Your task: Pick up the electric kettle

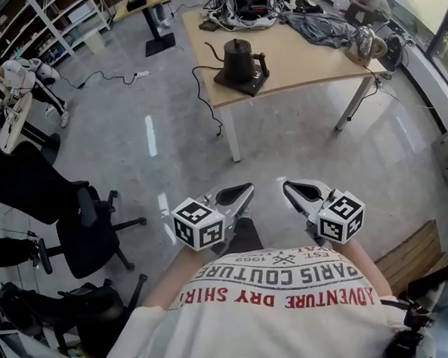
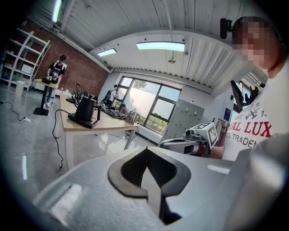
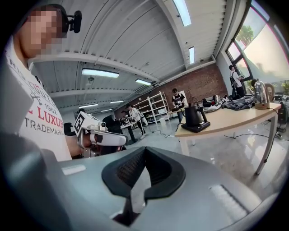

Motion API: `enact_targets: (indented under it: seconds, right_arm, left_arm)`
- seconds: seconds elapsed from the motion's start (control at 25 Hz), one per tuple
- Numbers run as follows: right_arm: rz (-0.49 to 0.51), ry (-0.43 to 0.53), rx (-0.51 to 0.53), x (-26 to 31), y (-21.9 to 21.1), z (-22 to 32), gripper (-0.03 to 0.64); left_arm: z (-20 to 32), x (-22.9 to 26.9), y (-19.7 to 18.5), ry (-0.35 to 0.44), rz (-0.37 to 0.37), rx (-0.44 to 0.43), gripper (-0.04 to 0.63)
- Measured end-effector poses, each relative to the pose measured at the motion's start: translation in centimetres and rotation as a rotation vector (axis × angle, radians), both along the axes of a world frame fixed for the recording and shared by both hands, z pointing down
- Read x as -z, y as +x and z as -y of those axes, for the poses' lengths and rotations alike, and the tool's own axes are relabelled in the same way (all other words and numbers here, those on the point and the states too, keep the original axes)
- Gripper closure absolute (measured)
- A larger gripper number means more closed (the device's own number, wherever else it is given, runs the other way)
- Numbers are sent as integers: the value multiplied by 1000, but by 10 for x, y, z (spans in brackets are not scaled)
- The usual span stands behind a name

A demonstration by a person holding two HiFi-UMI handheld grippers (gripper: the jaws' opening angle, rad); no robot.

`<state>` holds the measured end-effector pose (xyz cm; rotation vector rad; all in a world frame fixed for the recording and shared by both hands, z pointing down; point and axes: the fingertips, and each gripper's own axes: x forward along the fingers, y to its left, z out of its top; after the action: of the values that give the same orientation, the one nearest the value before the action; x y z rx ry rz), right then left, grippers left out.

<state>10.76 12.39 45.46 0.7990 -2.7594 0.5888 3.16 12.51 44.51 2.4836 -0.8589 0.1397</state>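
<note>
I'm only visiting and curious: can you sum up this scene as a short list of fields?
Kettle: black, on its base on the wooden table, untouched
Left gripper: shut, empty, held low in front of the person
Right gripper: shut, empty, beside the left one
Gap: floor lies between both grippers and the table

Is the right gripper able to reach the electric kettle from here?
Probably not yet: the electric kettle stands on the table, across bare floor from the right gripper. Nothing blocks the path.
</note>
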Motion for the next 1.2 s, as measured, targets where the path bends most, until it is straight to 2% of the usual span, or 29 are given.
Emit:
enact_targets:
  seconds: [0.8, 1.0, 1.2]
  right_arm:
    - [-2, -39, -101, -8, -66, 246, 617]
    - [-10, -27, -132, -9, -73, 282, 615]
    - [-44, -20, -142, -14, -72, 296, 615]
  left_arm:
    - [254, -7, -80, -22, 14, -49, 595]
    - [293, -7, -94, -13, 20, -58, 595]
    - [310, -12, -102, -20, 7, -48, 595]
